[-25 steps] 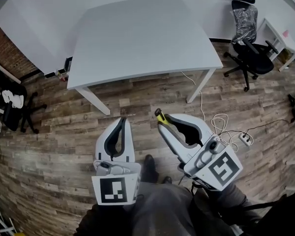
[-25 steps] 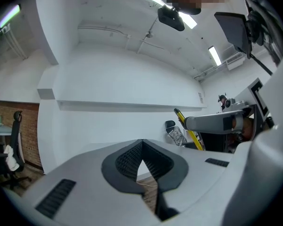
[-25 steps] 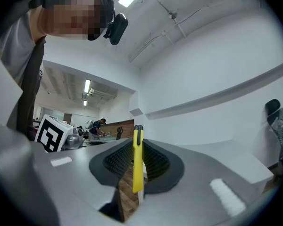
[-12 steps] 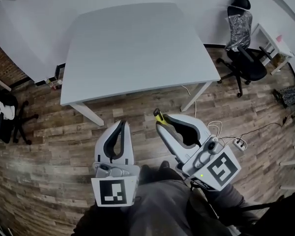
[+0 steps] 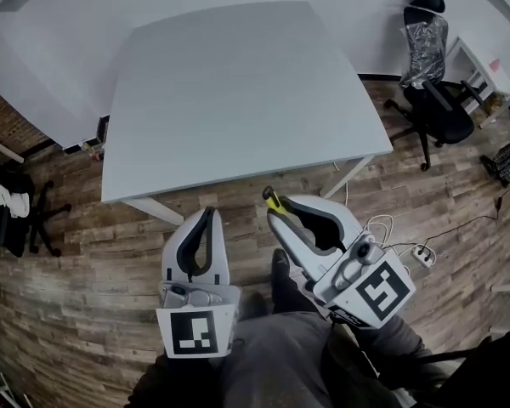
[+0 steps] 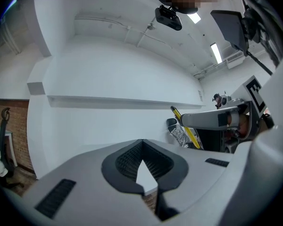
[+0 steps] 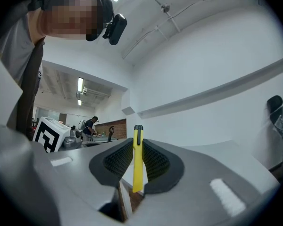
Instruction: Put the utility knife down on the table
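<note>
A yellow utility knife [image 7: 138, 159] with a black tip stands upright between the jaws of my right gripper [image 7: 137, 166], which is shut on it. In the head view its yellow end [image 5: 273, 199] pokes out of the right gripper [image 5: 276, 211], just short of the front edge of the bare white table [image 5: 238, 92]. The knife [image 6: 184, 126] also shows at the right of the left gripper view. My left gripper [image 5: 206, 219] is shut with nothing in it and hangs over the wooden floor beside the right one, its jaws [image 6: 140, 161] touching.
A black office chair [image 5: 438, 100] stands to the right of the table, next to a small white table [image 5: 480, 70]. Cables and a power strip [image 5: 421, 253] lie on the floor at right. A dark chair [image 5: 17, 211] sits at left. The person's legs show at the bottom.
The table has come nearer in the head view and both grippers now sit close to its front edge. The right gripper still holds the knife; the left stays shut.
</note>
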`<state>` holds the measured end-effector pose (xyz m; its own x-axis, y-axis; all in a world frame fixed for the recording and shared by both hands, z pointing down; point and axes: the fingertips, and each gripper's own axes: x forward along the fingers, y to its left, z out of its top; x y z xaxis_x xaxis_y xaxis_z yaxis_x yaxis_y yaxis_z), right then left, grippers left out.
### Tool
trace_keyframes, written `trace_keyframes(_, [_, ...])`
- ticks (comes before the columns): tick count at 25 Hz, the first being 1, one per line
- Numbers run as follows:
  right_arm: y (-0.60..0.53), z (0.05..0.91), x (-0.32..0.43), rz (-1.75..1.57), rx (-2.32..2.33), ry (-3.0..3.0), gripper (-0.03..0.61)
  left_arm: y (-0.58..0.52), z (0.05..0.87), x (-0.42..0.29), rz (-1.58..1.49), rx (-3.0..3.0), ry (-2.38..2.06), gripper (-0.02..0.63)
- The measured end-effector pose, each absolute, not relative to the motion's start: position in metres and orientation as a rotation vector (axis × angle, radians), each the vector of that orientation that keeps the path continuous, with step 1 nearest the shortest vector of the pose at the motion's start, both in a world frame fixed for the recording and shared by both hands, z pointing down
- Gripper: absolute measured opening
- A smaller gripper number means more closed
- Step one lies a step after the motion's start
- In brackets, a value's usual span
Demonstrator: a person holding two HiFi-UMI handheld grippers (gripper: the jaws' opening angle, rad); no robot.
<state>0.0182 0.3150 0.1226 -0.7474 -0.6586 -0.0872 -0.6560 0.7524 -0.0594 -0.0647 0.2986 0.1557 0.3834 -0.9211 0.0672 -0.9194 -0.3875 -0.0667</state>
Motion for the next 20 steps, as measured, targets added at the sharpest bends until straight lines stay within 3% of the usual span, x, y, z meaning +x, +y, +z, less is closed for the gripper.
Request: trace_keyframes(20, [0.160,0.159,0.087,-0.206,-0.929,2.845,0.063,0.150,0.179,0.002,-0.316,-2.508,1.834,0.000])
